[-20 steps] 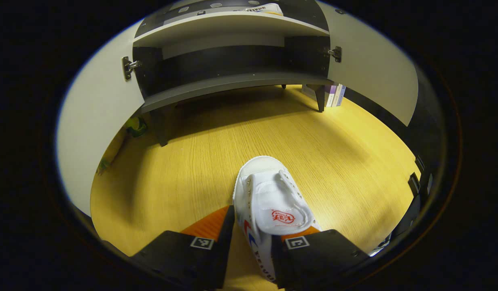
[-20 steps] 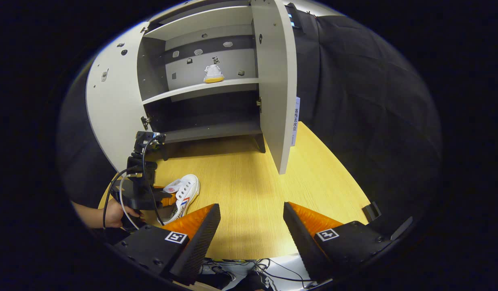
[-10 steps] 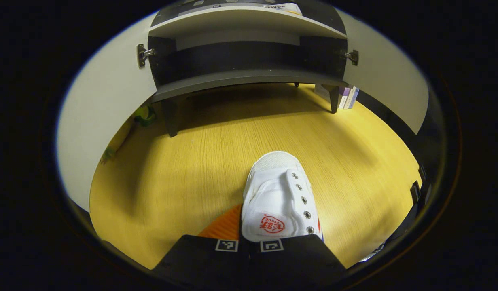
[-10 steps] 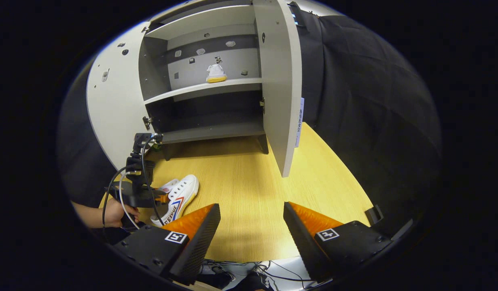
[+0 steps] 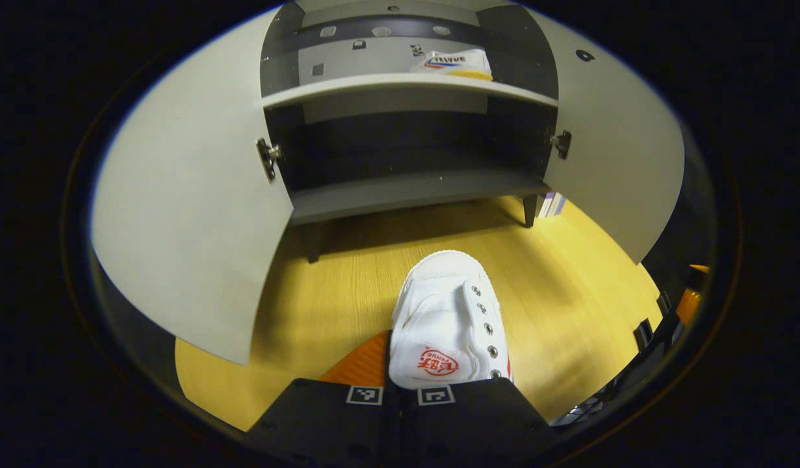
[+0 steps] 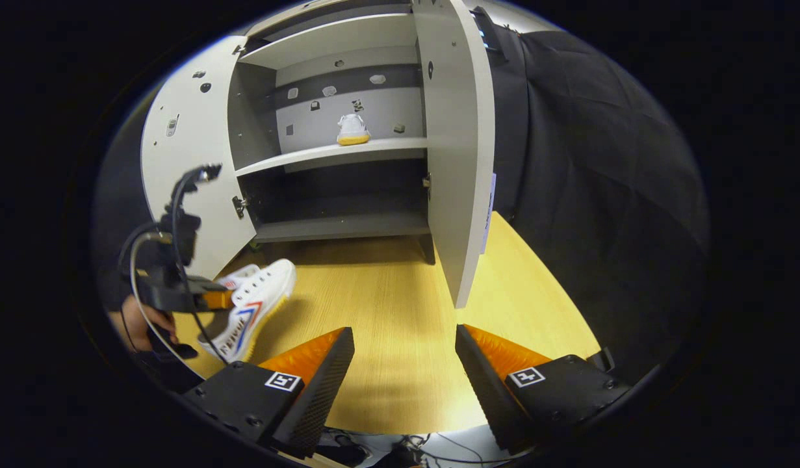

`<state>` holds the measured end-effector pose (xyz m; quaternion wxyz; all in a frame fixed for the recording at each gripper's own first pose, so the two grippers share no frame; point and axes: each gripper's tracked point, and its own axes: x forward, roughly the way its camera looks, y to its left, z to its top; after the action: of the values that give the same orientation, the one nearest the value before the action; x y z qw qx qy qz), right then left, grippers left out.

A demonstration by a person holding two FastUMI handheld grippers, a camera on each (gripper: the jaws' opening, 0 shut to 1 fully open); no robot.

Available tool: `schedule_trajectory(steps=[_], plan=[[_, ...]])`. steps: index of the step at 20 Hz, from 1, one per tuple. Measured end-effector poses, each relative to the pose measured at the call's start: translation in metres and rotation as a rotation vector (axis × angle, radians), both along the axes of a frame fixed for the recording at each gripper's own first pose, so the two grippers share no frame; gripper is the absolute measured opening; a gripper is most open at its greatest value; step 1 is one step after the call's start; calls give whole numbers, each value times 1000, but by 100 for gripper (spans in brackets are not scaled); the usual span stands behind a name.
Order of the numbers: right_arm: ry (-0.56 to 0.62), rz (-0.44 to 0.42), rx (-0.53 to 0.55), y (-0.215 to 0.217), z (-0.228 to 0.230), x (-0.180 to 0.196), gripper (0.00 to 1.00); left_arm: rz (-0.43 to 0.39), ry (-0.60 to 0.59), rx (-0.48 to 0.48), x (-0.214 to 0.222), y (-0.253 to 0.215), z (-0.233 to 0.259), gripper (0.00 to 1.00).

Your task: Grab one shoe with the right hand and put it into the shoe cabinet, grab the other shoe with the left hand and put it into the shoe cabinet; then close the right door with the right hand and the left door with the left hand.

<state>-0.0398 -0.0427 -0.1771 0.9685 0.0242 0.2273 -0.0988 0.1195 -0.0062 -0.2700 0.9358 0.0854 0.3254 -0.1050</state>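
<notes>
Left gripper view: the left gripper [image 5: 400, 390] pinches a white shoe [image 5: 448, 325], toe toward the shoe cabinet [image 5: 406, 192] ahead. The right gripper [image 6: 405, 364] is spread wide, holding nothing.

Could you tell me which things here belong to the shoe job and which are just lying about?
Job:
held shoe
left gripper
shelved shoe
shoe cabinet
left door
right door
right gripper

Lying about:
books
cables

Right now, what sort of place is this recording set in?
Most likely a staged recording booth, not a home: a small shoe cabinet stands with both doors open on a wooden tabletop, with black cloth hung behind it.
</notes>
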Motion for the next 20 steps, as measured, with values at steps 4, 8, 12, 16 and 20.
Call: schedule_trajectory(steps=[4, 8, 12, 16, 20], plan=[[-68, 28, -17, -1, 19, 0, 99, 15, -91, -80, 24, -11, 85, 5], [-111, 34, -2, -9, 30, -2, 100, 18, -183, -33, 63, -12, 146, 5], [-120, 5, 32, -24, 35, -4, 100, 76, -284, 3, 117, -7, 207, 5], [-126, -19, 52, -35, 38, -4, 99, 106, -270, -44, 184, -12, 252, 5], [-116, -77, 13, -62, 33, -11, 99, 128, -258, -34, 246, -18, 279, 5]])
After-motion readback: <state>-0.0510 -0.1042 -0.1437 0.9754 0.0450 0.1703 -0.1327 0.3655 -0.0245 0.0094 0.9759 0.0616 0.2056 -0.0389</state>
